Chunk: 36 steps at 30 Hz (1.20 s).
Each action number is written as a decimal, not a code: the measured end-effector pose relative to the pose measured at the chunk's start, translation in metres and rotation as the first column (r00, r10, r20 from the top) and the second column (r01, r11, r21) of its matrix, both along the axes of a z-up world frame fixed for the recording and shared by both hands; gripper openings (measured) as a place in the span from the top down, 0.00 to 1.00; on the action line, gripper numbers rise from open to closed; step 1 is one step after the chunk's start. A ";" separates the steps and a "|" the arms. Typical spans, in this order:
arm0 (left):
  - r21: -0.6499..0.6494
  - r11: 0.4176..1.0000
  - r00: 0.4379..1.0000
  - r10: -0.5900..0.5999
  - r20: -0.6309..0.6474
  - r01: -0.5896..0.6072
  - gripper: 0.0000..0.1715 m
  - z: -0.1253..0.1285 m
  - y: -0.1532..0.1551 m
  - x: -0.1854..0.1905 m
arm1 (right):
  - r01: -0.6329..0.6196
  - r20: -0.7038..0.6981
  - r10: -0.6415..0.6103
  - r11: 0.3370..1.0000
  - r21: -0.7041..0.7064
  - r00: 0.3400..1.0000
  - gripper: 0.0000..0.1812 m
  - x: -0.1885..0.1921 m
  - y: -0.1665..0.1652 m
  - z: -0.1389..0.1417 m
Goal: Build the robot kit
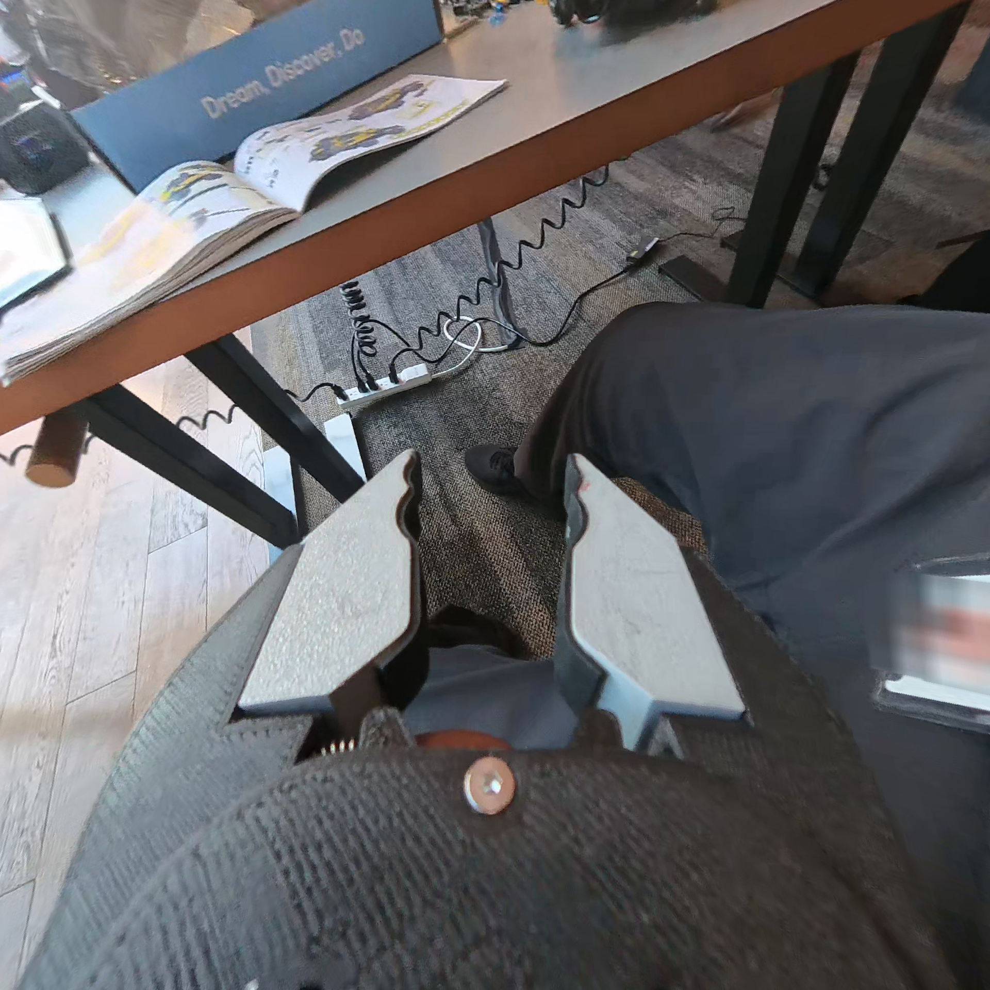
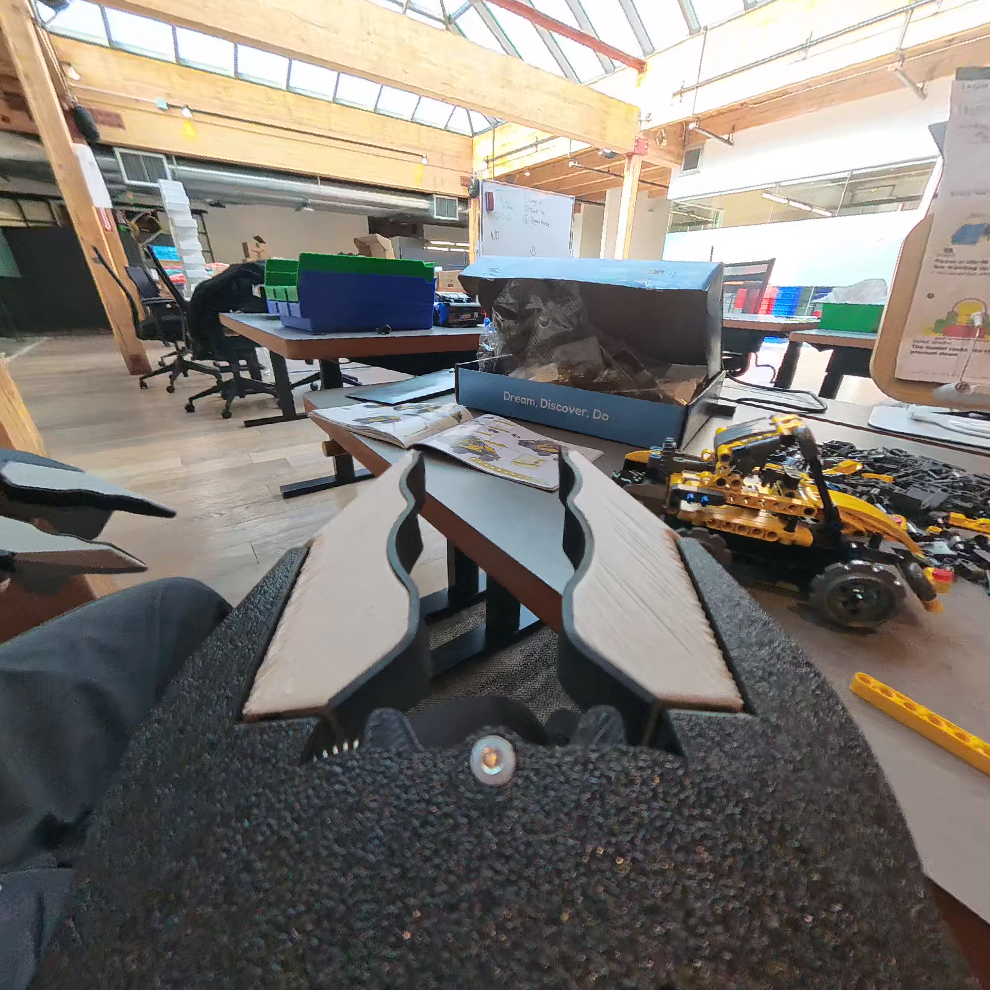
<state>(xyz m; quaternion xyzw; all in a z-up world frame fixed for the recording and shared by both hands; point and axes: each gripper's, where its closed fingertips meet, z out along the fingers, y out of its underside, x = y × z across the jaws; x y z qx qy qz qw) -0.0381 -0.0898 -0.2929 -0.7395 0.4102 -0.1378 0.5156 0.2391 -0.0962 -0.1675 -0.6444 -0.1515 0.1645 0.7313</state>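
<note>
Big open loft, wood beams and skylights. Grey desk [image 2: 498, 514] holds a booklet [image 2: 455, 439], blue box [image 2: 568, 410] behind it, and a yellow model [image 2: 766, 509] right of it. Both the left gripper [image 1: 490, 482] and right gripper [image 2: 490, 471] are spread apart, empty, off the desk's near edge.

Skylights [image 2: 514, 32] and timber beams [image 2: 343, 69] top a bright open workshop | pale wood floor [image 2: 177, 460] meets grey carpet [image 1: 482, 535] | dark desks [image 2: 348, 337] on black legs | office chairs [image 2: 177, 332] by a wooden post [image 2: 75, 187] | whiteboard [image 2: 525, 219] at rear
</note>
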 end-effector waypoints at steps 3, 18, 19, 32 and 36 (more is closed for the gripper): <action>-0.002 1.000 0.999 0.021 0.028 -0.021 0.70 0.007 0.001 -0.012 | -0.001 0.018 0.001 1.000 0.011 1.000 0.73 -0.008 0.002 0.003; -0.049 0.998 0.994 0.040 0.097 -0.035 0.70 0.011 0.008 -0.020 | -0.089 0.221 0.093 0.996 -0.028 0.971 0.73 -0.061 -0.005 -0.024; -0.054 0.998 0.995 0.039 0.093 -0.034 0.70 0.010 0.009 -0.019 | -0.083 0.215 0.086 0.996 -0.021 0.973 0.73 -0.058 -0.004 -0.022; -0.076 0.997 0.998 0.037 0.044 -0.034 0.69 -0.007 0.018 -0.014 | -0.305 0.348 0.351 0.935 -0.182 0.869 0.80 -0.131 -0.026 -0.072; -0.051 0.998 0.999 0.033 0.028 -0.031 0.70 -0.007 0.018 -0.011 | -0.296 0.393 0.376 0.922 -0.250 0.839 0.79 -0.150 -0.022 -0.096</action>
